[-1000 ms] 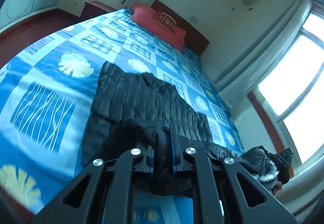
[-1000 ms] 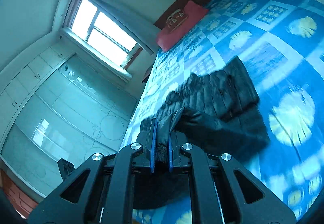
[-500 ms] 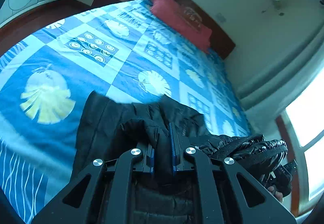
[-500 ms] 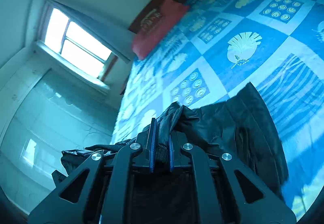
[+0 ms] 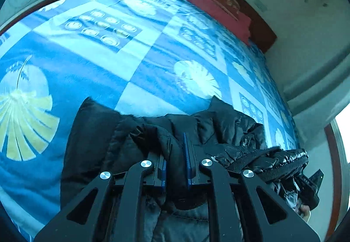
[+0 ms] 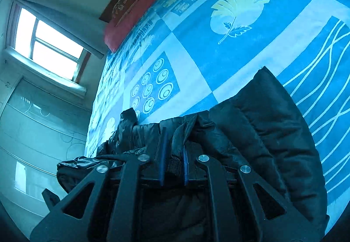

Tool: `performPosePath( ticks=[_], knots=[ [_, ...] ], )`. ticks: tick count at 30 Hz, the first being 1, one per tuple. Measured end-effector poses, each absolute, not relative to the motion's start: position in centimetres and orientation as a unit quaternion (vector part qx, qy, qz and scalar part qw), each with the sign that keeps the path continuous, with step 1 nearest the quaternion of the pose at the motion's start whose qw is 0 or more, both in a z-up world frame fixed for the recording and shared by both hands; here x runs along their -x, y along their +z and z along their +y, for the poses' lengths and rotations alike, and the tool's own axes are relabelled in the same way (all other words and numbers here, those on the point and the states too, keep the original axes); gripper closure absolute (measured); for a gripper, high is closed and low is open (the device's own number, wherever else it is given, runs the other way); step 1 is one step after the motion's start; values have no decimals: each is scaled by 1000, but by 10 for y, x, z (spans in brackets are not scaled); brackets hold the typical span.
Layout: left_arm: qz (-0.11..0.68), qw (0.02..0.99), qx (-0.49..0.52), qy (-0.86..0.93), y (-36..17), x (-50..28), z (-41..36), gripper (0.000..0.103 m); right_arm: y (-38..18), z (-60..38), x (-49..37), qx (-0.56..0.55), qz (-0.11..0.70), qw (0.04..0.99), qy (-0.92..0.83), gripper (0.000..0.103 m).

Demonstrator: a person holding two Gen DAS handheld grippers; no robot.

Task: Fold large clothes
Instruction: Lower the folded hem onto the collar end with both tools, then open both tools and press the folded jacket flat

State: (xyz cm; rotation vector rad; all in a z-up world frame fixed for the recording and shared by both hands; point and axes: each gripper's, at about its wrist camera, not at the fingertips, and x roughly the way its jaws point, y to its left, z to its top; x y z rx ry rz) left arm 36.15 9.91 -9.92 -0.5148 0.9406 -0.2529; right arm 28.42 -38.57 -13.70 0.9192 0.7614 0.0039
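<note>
A black quilted puffer jacket [image 5: 94,143] lies on the blue patterned bedspread [image 5: 91,62], its near part doubled over the far part. My left gripper [image 5: 175,152] is shut on a bunched fold of the jacket. My right gripper [image 6: 172,150] is shut on another fold of the jacket [image 6: 273,132], which spreads to the right over the bedspread [image 6: 229,62]. The other gripper shows at the lower right of the left wrist view [image 5: 310,187] and at the lower left of the right wrist view [image 6: 51,198].
A red pillow [image 5: 214,7] lies against the dark wooden headboard [image 5: 262,32] at the far end of the bed. A window with a grey curtain [image 6: 48,40] and a glass-fronted wardrobe [image 6: 32,143] stand beside the bed.
Both grippers have carried the held jacket edge forward and down over the rest of the jacket. Less of the spread jacket shows beyond the fingers, and the cameras now tilt toward the bed.
</note>
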Motion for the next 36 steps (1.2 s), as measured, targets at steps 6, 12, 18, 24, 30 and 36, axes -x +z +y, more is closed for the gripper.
performPosePath(
  ticks=[6,12,18,24,30,36],
  knots=[
    [421,833,322,-160,-73,-356,114,58,-105,-396,-266,-446,311,839,23,47],
    [365,858,323,-160,-33,-335,120,42,-80,-385,-250,-396,313,863,26,47],
    [400,876,223,-153,-54,-331,84,42,-79,-344,-267,-295,357,886,4,47],
    [415,894,132,-101,-86,-354,61,42,-94,-304,-311,-176,392,903,-23,47],
    [428,898,74,-74,-111,-375,46,42,-132,-300,-340,-120,429,894,-45,46],
    [429,900,48,-55,-135,-395,36,35,-154,-303,-351,-121,419,898,-52,44]
  ],
)
